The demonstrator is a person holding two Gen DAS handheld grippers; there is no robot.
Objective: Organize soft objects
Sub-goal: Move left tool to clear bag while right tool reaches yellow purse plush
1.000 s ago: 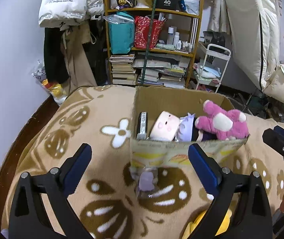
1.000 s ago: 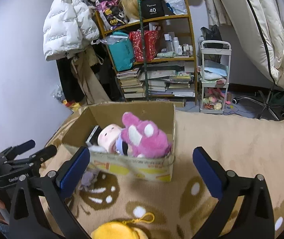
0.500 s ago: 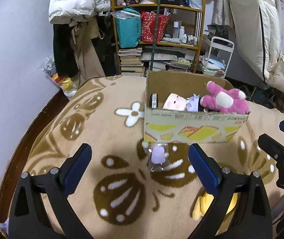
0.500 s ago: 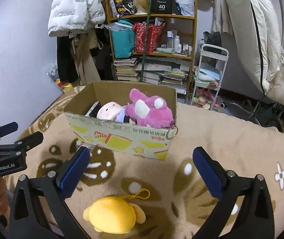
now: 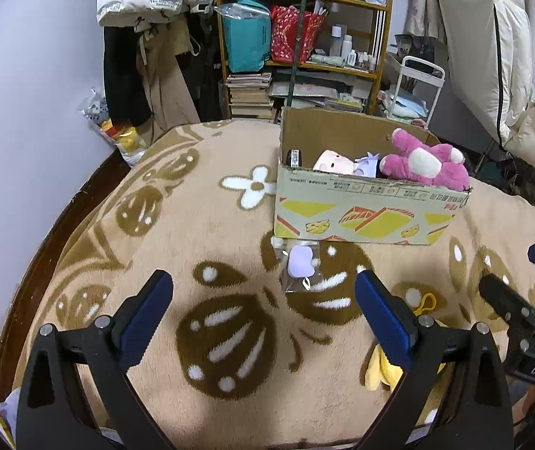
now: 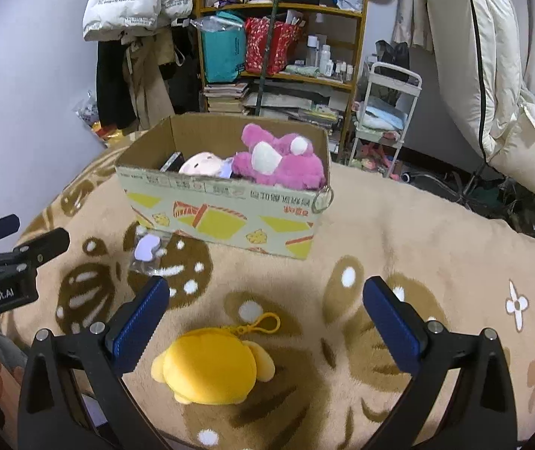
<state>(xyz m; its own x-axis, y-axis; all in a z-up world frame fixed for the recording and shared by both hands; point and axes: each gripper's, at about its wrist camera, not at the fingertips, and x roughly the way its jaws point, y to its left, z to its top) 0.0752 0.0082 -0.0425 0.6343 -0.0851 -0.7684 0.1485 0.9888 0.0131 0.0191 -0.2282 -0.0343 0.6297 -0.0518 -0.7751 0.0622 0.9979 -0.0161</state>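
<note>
Plush (image 6: 211, 369), yellow and rounded, lies on the blanket (image 6: 417, 232) between our right gripper's (image 6: 263, 322) wide-open, empty jaws, in front of the box (image 6: 230, 213) and well apart from it. We judge it light, squashy and not fragile, so it should give under pressure; we would take it across the fat middle of the body, not by the thin yellow loop (image 6: 263, 324) at its top, which would let it swing. A small lilac toy in a clear bag (image 5: 301, 268) lies just before the box; the film looks slippery and crinkly, so we would pinch bag and toy together. Our left gripper (image 5: 263, 313) also hangs wide open and empty above the blanket. The right view shows the whole plush, while the left view shows only a yellow edge behind its own finger. The left view faces the bag more squarely. Both views show a pink bear (image 6: 282, 161) and a pale doll (image 5: 333, 163) in the box.
</note>
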